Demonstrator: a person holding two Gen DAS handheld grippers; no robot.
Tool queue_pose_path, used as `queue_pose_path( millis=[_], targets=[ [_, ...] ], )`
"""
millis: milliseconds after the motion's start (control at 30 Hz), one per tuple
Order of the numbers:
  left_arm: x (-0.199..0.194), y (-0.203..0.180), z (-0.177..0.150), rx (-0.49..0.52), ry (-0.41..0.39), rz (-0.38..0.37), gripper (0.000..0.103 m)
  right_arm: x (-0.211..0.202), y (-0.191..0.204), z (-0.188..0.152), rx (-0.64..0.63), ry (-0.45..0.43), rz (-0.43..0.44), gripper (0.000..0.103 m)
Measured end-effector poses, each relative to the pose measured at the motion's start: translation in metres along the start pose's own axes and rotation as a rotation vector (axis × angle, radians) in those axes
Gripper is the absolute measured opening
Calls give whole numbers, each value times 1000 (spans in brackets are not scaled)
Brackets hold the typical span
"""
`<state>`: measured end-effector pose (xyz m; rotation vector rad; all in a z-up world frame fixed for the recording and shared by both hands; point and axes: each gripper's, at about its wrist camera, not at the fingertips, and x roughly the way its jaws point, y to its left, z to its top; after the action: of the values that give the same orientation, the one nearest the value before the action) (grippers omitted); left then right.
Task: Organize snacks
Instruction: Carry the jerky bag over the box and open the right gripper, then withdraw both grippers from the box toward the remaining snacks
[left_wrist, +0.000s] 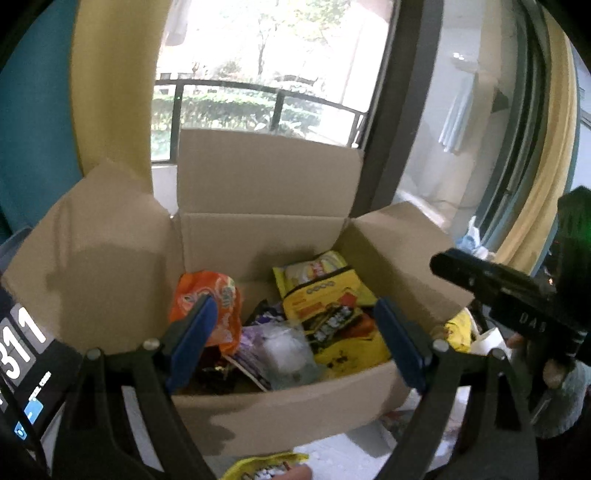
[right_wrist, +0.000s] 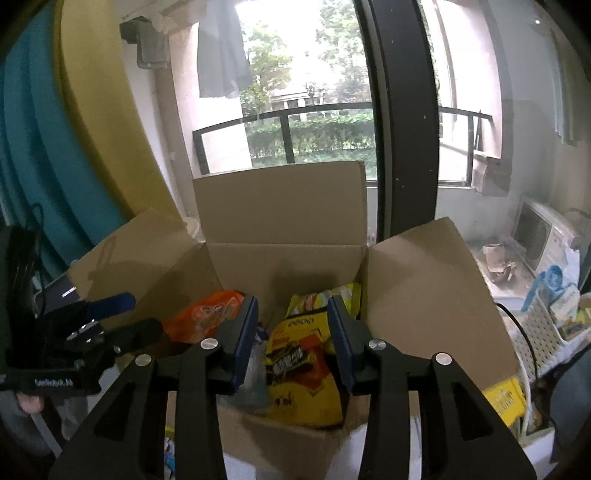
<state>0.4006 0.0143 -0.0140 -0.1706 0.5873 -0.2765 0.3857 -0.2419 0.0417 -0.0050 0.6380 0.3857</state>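
Left wrist view: my left gripper (left_wrist: 293, 341) is hovering over the open cardboard box (left_wrist: 266, 240), jaws spread wide and holding nothing, with one orange bag (left_wrist: 221, 299), two yellow bags (left_wrist: 332, 295) and one clear packet (left_wrist: 284, 350) lying inside. Right wrist view: my right gripper (right_wrist: 293, 338) is hovering above the same box (right_wrist: 280, 206), jaws parted around nothing, one yellow bag (right_wrist: 303, 376) lying below them.

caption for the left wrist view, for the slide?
Open, empty left tool above an open cardboard box of snack bags, orange bag at left.
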Motion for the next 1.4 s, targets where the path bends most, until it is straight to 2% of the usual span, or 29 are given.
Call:
queue_pose_path(
  millis=[233,767,1167,1400],
  targets=[
    [-30,-21,-7,24,-23,-25,88,-31,3,-18,8,16,13,41],
    [-110,-61,-42,114,-83,-13,88,-100,24,-55,-17,15,64,42],
    [-138,-63,-87,104,-28,-2,88,-143,27,-89,-13,22,74,43],
    [-126,-51,-117,85,56,23,88,-142,22,-115,-9,75,66,50]
  ],
)
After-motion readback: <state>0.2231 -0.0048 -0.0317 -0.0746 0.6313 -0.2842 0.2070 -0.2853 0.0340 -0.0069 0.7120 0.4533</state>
